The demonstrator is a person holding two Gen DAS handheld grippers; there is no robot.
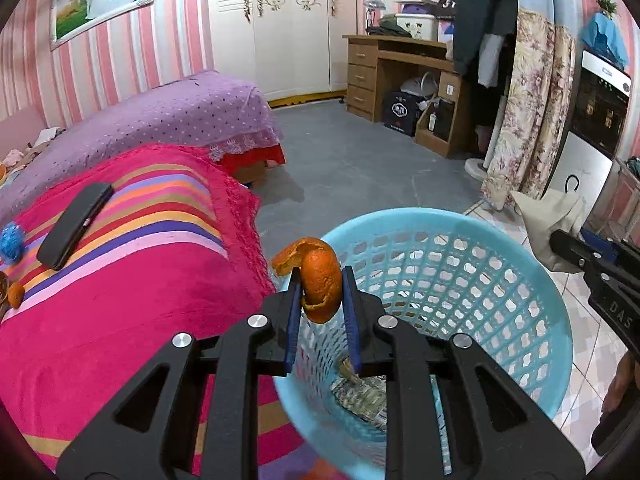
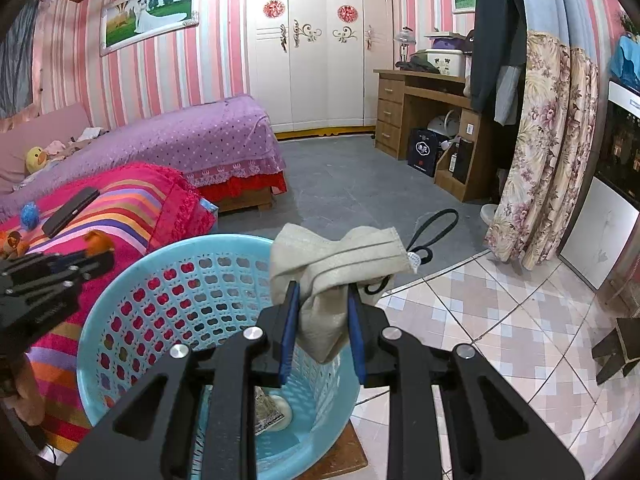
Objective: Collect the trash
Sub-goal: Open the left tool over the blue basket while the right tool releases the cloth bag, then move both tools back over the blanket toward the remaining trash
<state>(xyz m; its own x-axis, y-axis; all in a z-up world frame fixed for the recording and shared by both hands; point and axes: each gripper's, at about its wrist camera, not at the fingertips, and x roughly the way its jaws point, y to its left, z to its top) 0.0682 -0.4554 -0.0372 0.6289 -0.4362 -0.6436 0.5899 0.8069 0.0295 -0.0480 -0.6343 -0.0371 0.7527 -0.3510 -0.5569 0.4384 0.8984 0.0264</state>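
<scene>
My left gripper (image 1: 321,274) is shut on a curled orange peel (image 1: 318,280), held just over the near-left rim of the light blue plastic basket (image 1: 532,276). In the right wrist view my right gripper (image 2: 323,290) is shut on a crumpled beige face mask (image 2: 336,268) with black ear loops, hanging above the basket (image 2: 132,276). Printed paper scraps (image 1: 364,400) and a pale round object (image 2: 282,410) lie at the basket's bottom. The left gripper (image 2: 90,256) also shows at the left of the right wrist view, and the right gripper's fingers (image 1: 576,250) show at the right edge of the left one.
A striped pink blanket (image 1: 132,248) beside the basket carries a black phone (image 1: 76,224), a blue fluffy ball (image 1: 10,242) and another orange piece (image 1: 16,294). A purple-covered bed (image 2: 208,136), a wooden desk (image 2: 424,116), a floral curtain (image 2: 544,152) and a small dark stool (image 2: 618,348) stand around the floor.
</scene>
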